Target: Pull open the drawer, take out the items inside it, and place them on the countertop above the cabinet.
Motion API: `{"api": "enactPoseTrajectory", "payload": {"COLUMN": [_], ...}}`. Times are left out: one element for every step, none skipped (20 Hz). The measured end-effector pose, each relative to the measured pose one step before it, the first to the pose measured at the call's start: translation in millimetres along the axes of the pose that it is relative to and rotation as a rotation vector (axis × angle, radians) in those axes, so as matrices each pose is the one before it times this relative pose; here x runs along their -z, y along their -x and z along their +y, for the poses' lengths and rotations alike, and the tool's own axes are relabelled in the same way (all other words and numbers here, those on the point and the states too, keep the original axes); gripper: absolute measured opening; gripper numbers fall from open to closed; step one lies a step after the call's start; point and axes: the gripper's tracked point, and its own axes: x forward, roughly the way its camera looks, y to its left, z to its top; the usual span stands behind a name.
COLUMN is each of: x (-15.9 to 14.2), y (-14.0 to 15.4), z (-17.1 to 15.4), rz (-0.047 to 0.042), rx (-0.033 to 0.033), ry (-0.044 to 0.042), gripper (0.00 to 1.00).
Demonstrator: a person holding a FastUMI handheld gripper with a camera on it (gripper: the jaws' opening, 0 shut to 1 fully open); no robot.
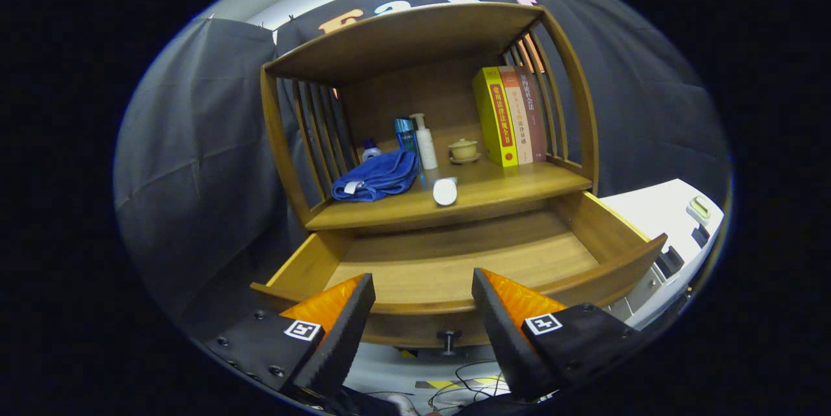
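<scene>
Drawer (454, 260) pulled out, tool (423, 305) spread wide, holding nothing, above its front edge.

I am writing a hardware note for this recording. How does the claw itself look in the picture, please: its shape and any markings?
The claw has two wedge-shaped fingers that taper toward the tips, with ribbed inner faces. Each sits on a dark block fixed with small screws, and each block carries a small square black-and-white marker. The fingers stand apart, just before the open drawer.
</scene>
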Motion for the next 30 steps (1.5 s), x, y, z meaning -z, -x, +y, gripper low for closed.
{"api": "enactPoseTrajectory", "payload": {"x": [6.42, 7.03, 5.13, 6.02, 4.09, 4.07, 3.68, 4.61, 3.28, 1.04, 1.81, 2.11, -2.19, -0.61, -0.2, -0.26, -2.66, -2.06, -2.69, -2.02, -3.04, -3.25, -4.08, -6.62, 0.65, -1.61, -2.24, -0.94, -2.06, -1.06], "y": [1.38, 2.5, 1.13, 1.04, 1.37, -1.14, -2.65, -2.01, -4.54, -4.37, -2.84, -0.76, -0.74, -0.6, -1.26, -1.22, -2.29, -4.3, -5.73, -4.84, -5.84, -4.25, -4.8, -5.34, -8.08, -1.41, -8.68, -3.48, -6.25, -4.58], "z": [0.23, -0.37, -1.41, -2.02, -2.77, -3.07, -2.01, -2.3, 0.29, -0.57, -2.28, -1.72, 0.71, -0.51, 1.55, -0.16, -0.68, -0.41, 0.03, 0.6, 0.05, -0.19, 0.37, 0.0, 0.7, 0.34, -0.09, 0.35, 0.0, -0.07], "rz": [0.01088, 0.00869, 0.00517, 0.00427, -0.00132, -0.00205, 0.00085, 0.00603, 0.005, -0.00322, 0.00313, -0.00442, -0.01145, -0.00239, -0.00174, 0.00354, -0.00079, 0.00094, -0.00029, -0.00033, -0.0053, -0.003, -0.00414, -0.01084, 0.01676, -0.00456, -0.0075, 0.00075, -0.00297, -0.00044], "rx": [0.00138, 0.00653, 0.00491, 0.0109, 0.0156, 0.01832, 0.01476, 0.01572, 0.00892, 0.01017, 0.021, 0.01432, 0.00963, 0.00851, 0.00103, -0.00074, -0.00117, -0.00167, -0.00222, 0.00033, 0.00131, 0.00139, 0.00088, 0.00138, -0.00005, 0.00117, 0.00107, -0.00075, 0.0004, -0.00039], "ry": [-0.00254, -0.0008, 0.0068, 0.00718, 0.00952, 0.01315, 0.01579, 0.01475, 0.01701, 0.00808, 0.00636, 0.00698, 0.00612, -0.00046, -0.00091, 0.00256, -0.0044, -0.00317, -0.00216, 0.0002, 0.00001, 0.0029, 0.00271, 0.00054, -0.00224, -0.00409, -0.0051, 0.00031, 0.00181, -0.00151], "gripper": [0.98, 0.98, 0.98, 0.98, 0.98, 0.98, 0.98, 0.98, 0.99, 0.99, 0.99, 0.98, 0.97, 0.97, 0.97, 0.97, 0.97, 0.97, 0.97, 0.97, 0.97, 0.97, 0.97, 0.97, 0.97, 0.97, 0.98, 0.97, 0.97, 0.97]}}
